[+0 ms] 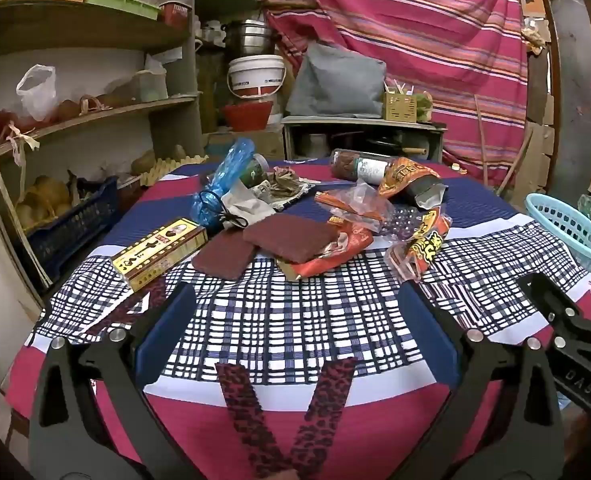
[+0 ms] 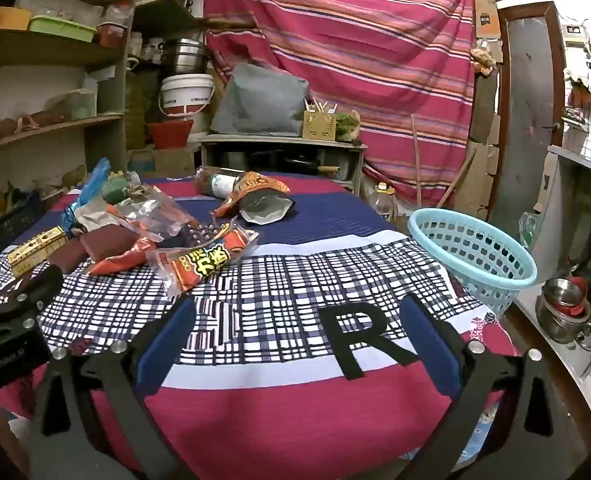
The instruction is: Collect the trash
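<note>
1. Left gripper (image 1: pixel 295 316) spread wide over the plaid middle of the tablecloth (image 1: pixel 295 344), tilted downward, nothing between the blue pads (image 1: pixel 163 336).
2. Right gripper (image 2: pixel 295 320) likewise released and empty, hovering above a black letter R (image 2: pixel 369 338) on the cloth; tip of the left gripper's black frame seen at 9 o'clock in the right wrist view.
3. Trash heaped on the table's far half, at 12 o'clock from the left gripper: yellow carton (image 1: pixel 159 252) at 10 o'clock, two maroon pads (image 1: pixel 291 238) overlapping at centre, orange snack wrappers (image 1: pixel 423 240) at 1 o'clock.
4. Behind those, toward the far edge: crumpled blue plastic bag (image 1: pixel 223 184), torn paper scraps (image 1: pixel 283 188), a bottle lying on its side (image 1: pixel 359 166), an opened foil pouch (image 1: pixel 419 188) just beside it.
5. Light blue perforated basket (image 2: pixel 475 256) at 2 o'clock from the right gripper, standing at the table's right edge, well apart from the heap.
6. Striped red curtain (image 2: pixel 355 64) hung at 12 o'clock behind the table; cluttered shelves (image 1: pixel 79 36) at 10 o'clock.
</note>
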`<control>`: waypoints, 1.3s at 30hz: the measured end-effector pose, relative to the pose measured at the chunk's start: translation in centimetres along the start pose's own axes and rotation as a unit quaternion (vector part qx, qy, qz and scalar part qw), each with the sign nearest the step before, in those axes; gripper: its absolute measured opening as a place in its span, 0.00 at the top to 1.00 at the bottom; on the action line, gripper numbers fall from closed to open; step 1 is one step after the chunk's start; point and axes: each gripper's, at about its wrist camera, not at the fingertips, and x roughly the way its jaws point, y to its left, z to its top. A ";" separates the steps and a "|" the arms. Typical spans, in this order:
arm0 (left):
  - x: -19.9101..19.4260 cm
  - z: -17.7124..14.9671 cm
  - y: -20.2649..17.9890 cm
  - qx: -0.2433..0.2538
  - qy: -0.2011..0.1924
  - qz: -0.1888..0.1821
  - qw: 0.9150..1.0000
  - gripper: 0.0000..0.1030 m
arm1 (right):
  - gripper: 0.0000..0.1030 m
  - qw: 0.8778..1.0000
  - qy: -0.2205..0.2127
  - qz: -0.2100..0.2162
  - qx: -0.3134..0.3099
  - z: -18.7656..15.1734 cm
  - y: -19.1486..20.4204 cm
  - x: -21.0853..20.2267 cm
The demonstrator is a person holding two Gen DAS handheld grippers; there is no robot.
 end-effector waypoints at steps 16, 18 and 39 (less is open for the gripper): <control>0.0 0.0 0.0 -0.004 0.002 -0.005 1.000 0.05 | 0.04 1.000 -0.001 0.001 0.000 0.0 0.1 0.1; 0.0 -0.1 -0.2 -0.005 0.003 -0.005 1.000 0.05 | 0.04 1.000 0.000 0.001 0.001 0.0 0.0 0.1; 0.5 -0.4 -0.2 -0.007 0.005 -0.005 1.000 0.05 | 0.04 1.000 0.004 -0.001 -0.003 -0.1 0.2 0.7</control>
